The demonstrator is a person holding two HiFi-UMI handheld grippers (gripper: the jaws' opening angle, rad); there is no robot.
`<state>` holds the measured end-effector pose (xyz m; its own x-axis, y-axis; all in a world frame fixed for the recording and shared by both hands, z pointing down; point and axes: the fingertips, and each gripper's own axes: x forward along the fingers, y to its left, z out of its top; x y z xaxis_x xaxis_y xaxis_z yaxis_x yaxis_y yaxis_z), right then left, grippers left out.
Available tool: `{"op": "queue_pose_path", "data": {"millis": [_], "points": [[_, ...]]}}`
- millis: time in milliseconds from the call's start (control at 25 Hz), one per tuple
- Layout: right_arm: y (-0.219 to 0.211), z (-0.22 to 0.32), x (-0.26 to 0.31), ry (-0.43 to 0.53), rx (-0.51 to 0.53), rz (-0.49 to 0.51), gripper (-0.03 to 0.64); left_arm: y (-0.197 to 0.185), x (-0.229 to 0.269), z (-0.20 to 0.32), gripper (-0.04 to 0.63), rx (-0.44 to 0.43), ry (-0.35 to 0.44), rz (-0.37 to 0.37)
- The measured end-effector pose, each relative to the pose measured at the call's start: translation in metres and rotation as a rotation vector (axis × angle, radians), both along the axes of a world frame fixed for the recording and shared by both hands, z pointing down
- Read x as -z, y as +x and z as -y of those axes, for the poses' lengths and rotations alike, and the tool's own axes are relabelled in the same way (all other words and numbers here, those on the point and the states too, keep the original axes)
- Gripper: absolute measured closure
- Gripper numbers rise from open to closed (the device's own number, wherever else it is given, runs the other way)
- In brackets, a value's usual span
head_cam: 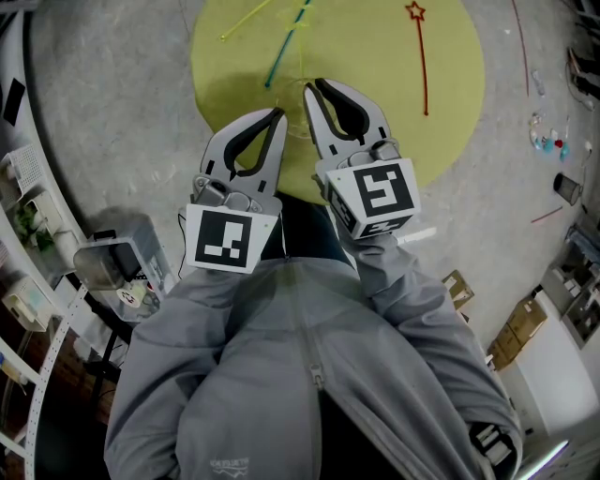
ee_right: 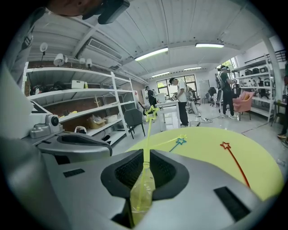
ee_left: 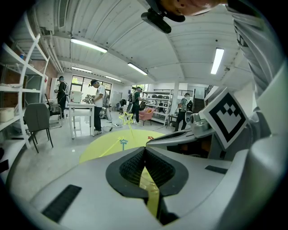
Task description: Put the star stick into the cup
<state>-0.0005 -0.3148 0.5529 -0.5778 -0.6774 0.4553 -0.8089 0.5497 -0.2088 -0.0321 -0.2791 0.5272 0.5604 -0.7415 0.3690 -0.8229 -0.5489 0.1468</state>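
A yellow-green star stick [ee_right: 152,111] stands steeply, its lower end in a clear cup [ee_right: 143,188] on the round yellow table [head_cam: 375,141]. My right gripper [head_cam: 313,87] [ee_right: 145,152] is shut on that stick just above the cup, which shows through the gap behind the pads. My left gripper [head_cam: 279,112] [ee_left: 144,149] is shut and empty beside it, near the table's front edge. The stick's star [ee_left: 127,117] also shows in the left gripper view. A red star stick [head_cam: 422,66] [ee_right: 236,164], a blue one [head_cam: 284,47] [ee_right: 180,142] and a yellow one [head_cam: 246,21] lie flat farther back.
Grey concrete floor surrounds the table. White shelving [head_cam: 28,281] and a clear bin [head_cam: 117,258] are on the left, cardboard boxes [head_cam: 525,323] on the right. In the background stand several people [ee_left: 96,105], a white table [ee_left: 81,108] and a chair [ee_left: 38,121].
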Motion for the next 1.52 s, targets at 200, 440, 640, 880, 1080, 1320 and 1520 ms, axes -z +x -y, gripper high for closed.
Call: {"op": "queue_pose_path", "data": {"millis": [200,440,640,880,1080,1320,1520], "points": [[0.000,-0.004,0.002,-0.002,-0.001,-0.006,0.580,-0.001,0.003,-0.002,0.578,0.001,0.001,-0.002],[0.007,-0.006,0.008,0.003,-0.006,-0.012,0.580,0.004,0.010,-0.002,0.577,-0.003,0.012,-0.003],[0.009,-0.006,0.022,0.012,-0.011,-0.019,0.580,0.004,0.021,-0.002,0.578,-0.004,0.022,-0.003],[0.012,-0.012,0.050,0.025,-0.013,-0.022,0.580,0.008,0.049,-0.002,0.578,-0.005,0.053,-0.002],[0.018,-0.017,0.074,0.050,-0.025,-0.032,0.581,0.008,0.068,-0.006,0.577,-0.002,0.059,0.015],[0.025,-0.026,0.116,0.099,-0.049,-0.022,0.581,0.008,0.102,-0.015,0.578,0.000,0.084,0.004],[0.031,-0.037,0.152,0.151,-0.063,-0.017,0.583,0.004,0.127,-0.025,0.578,0.019,0.091,-0.005]]}}
